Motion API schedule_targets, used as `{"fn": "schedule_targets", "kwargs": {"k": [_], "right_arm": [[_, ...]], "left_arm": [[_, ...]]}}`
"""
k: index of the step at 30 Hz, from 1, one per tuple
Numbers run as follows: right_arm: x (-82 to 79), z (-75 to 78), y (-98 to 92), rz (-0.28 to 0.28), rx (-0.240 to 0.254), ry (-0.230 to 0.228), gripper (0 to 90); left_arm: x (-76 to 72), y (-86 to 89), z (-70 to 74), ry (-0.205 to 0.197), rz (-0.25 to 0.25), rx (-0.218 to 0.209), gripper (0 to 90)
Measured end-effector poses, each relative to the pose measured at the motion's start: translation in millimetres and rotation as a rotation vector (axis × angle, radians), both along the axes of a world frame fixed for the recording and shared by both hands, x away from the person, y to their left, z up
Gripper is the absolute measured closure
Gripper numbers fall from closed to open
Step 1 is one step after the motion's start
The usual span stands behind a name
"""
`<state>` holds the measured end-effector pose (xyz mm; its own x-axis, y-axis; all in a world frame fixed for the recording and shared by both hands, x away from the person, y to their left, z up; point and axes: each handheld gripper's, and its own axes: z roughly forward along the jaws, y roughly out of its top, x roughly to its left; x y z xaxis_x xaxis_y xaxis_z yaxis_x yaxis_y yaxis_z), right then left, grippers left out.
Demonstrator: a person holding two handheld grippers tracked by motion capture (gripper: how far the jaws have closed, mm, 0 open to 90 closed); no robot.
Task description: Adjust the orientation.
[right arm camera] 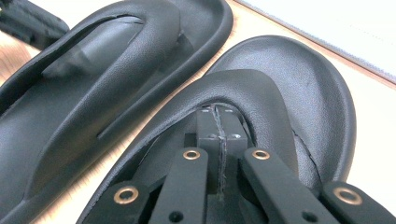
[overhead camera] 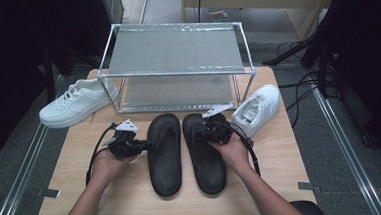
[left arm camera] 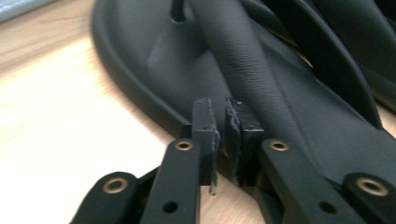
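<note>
Two black thong sandals lie side by side on the wooden table, the left sandal (overhead camera: 164,154) and the right sandal (overhead camera: 205,156). My left gripper (overhead camera: 146,146) comes in from the left at the left sandal's outer rim. In the left gripper view, the left gripper (left arm camera: 222,135) has its pads pinching the left sandal (left arm camera: 168,70) at that rim, beside the strap (left arm camera: 252,60). My right gripper (overhead camera: 211,131) rests over the right sandal's front. In the right gripper view, the right gripper (right arm camera: 218,119) is shut with nothing between the pads, its tips tucked under the strap (right arm camera: 243,88) of the right sandal (right arm camera: 303,93).
A metal two-shelf rack (overhead camera: 176,63) stands at the back of the table (overhead camera: 281,157). One white sneaker (overhead camera: 75,102) sits at the rack's left, hanging over the table edge. Another white sneaker (overhead camera: 256,108) lies at the rack's right, close to the right sandal.
</note>
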<state>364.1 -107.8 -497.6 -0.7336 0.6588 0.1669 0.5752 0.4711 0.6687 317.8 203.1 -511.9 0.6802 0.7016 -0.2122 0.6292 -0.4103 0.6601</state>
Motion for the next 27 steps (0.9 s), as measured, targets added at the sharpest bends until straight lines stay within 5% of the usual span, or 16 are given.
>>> {"fn": "schedule_targets", "kwargs": {"k": [4,8,19,27], "right_arm": [[0.7,-0.5,-0.3,0.005,0.006,-0.003,90.0],[2.5,-1.6,-2.4,-0.003,0.058,0.04,90.0],[1.3,-1.1,-1.6,-0.01,0.008,-0.01,90.0],[0.7,-4.9,1.6,0.0,0.002,0.008,90.0]], "left_arm": [[-2.3,-4.0,0.6,-0.008,-0.013,0.018,82.8],[-2.9,-5.4,0.1,0.001,-0.016,0.013,84.3],[-10.8,-20.9,-1.1,0.004,-0.087,0.014,84.3],[-11.8,-24.8,-1.4,0.008,-0.092,0.004,83.5]]}}
